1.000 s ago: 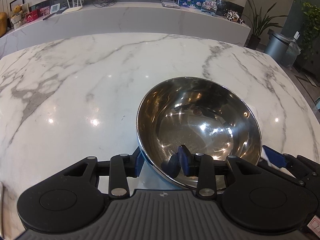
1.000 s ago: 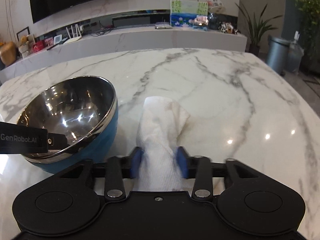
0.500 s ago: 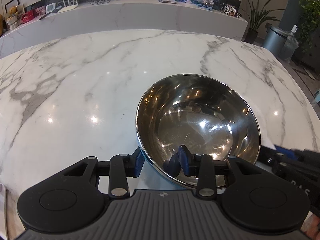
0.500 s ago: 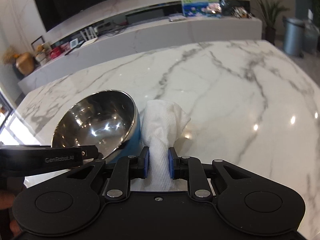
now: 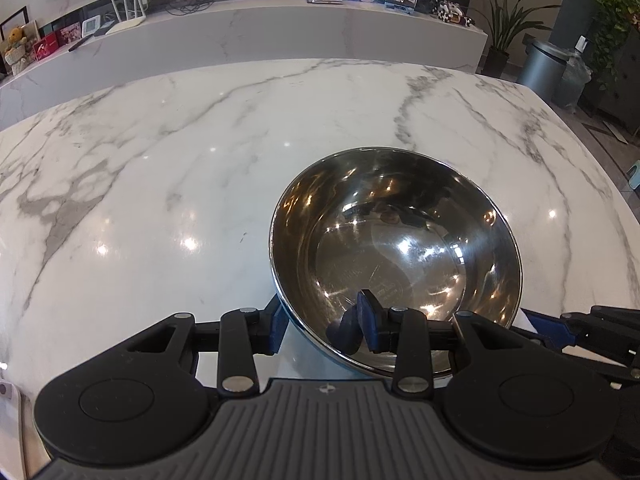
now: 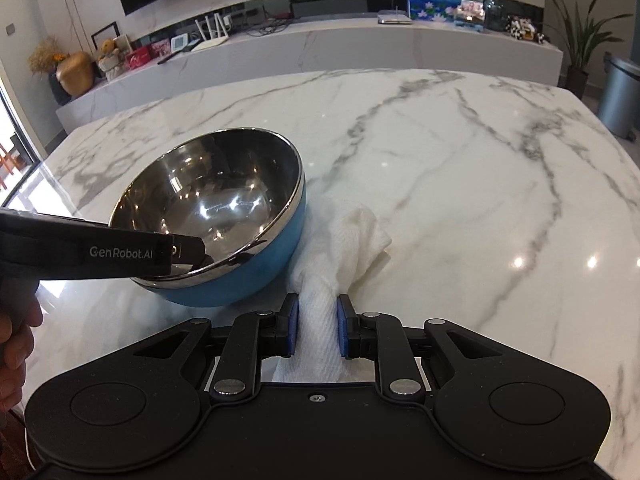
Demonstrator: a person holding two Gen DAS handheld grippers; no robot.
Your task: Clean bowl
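A steel bowl [image 5: 400, 248] with a blue outside stands on the marble table; it also shows in the right wrist view [image 6: 216, 208], tilted slightly. My left gripper [image 5: 320, 324] is shut on the bowl's near rim, one finger inside and one outside. My right gripper [image 6: 317, 330] is shut on a white cloth [image 6: 340, 240], which bunches out ahead of the fingers and touches the bowl's right side. The left gripper's body [image 6: 92, 252] reaches over the bowl rim in the right wrist view.
The white marble table [image 5: 160, 184] spreads wide around the bowl. A long marble counter [image 6: 360, 48] with small items stands behind it. A grey bin [image 6: 620, 96] and plants are at the far right. A hand [image 6: 16, 336] shows at the left edge.
My right gripper closed tighter on the cloth and moved it left against the bowl's side. The left gripper kept its hold on the bowl's rim.
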